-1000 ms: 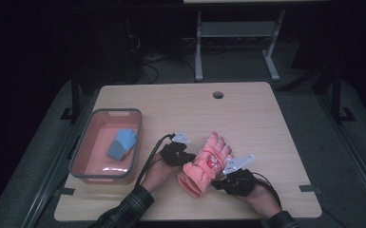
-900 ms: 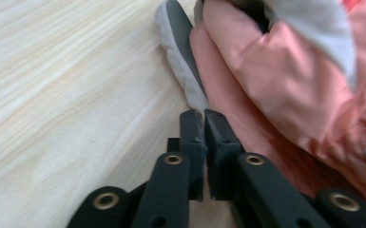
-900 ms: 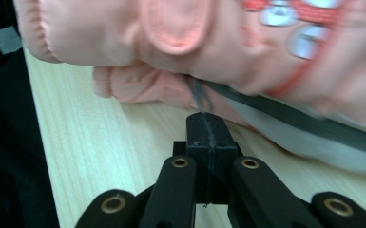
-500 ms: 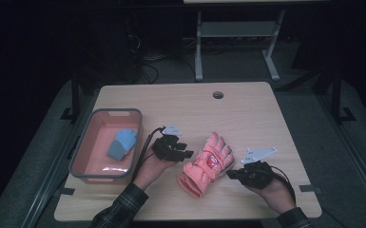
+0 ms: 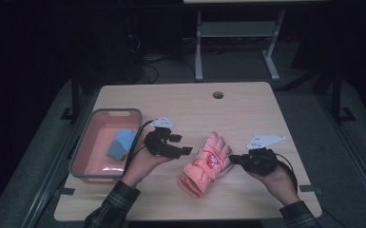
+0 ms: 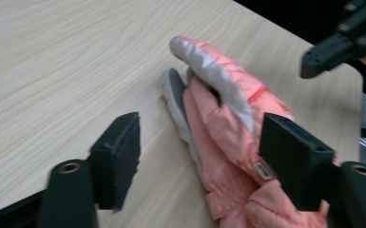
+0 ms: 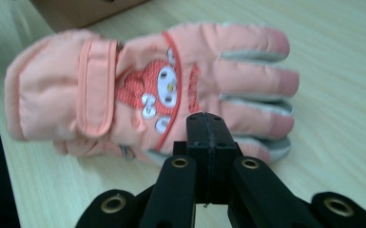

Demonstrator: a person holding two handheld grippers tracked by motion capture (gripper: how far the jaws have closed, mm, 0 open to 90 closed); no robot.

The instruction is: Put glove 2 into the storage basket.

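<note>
Both grippers have lifted off the glove (image 5: 204, 164) near the table's (image 5: 247, 102) front edge. The left gripper (image 5: 186, 151) has just been opening, empty. The right gripper (image 5: 232, 159) is closed, empty.

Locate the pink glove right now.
High view: the pink glove lies flat on the table, front centre, between both claws, right of the grey bin.

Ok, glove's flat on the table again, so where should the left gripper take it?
Probably the cuff: on the pink glove it is the thick end nearest the person. Bring the open left gripper in from its own side; the fingers lie thin and flat.
</note>
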